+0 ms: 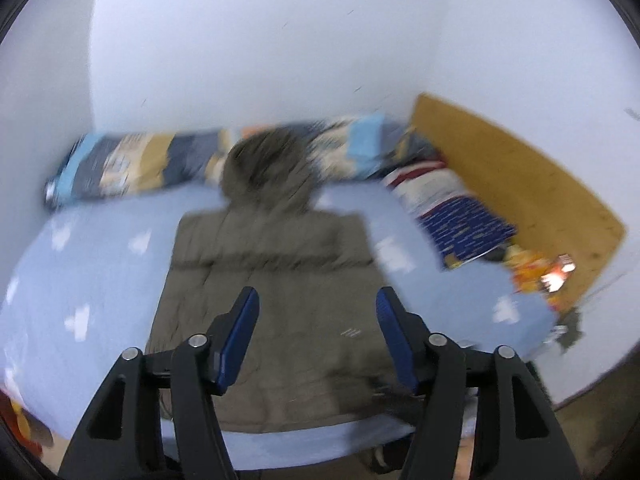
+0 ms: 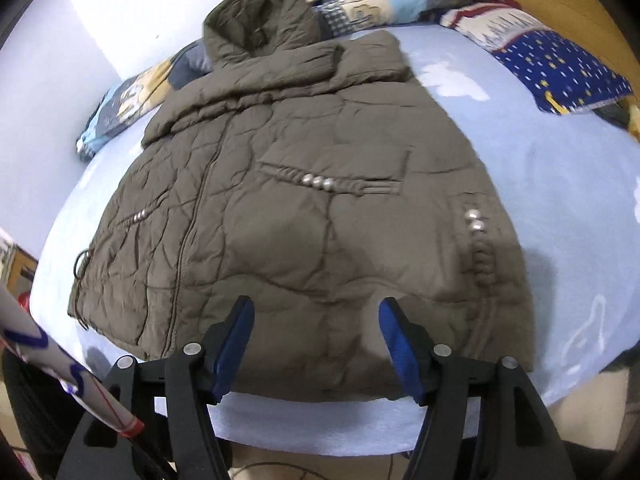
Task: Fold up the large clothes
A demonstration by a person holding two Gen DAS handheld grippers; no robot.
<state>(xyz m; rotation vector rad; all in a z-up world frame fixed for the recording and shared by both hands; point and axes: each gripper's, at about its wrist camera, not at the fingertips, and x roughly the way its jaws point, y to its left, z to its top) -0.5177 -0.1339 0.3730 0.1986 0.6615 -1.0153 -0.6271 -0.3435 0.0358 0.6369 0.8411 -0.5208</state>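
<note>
Jacket (image 2: 304, 208) lies flat on bed (image 2: 560, 184), seemingly sleeves tucked; left gripper (image 1: 316, 300) and right gripper (image 2: 316, 310) spread, empty.

quilted matt cloth jacket (image 2: 304, 208), wooden headboard (image 1: 520, 184)

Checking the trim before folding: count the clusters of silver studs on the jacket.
3 on the jacket: one cluster on the picture-left pocket, one on the middle pocket, one near the picture-right edge. Others may be hidden under folds.

Olive puffer jacket (image 2: 304, 216) flat, sleeves folded in, hood up.
</note>
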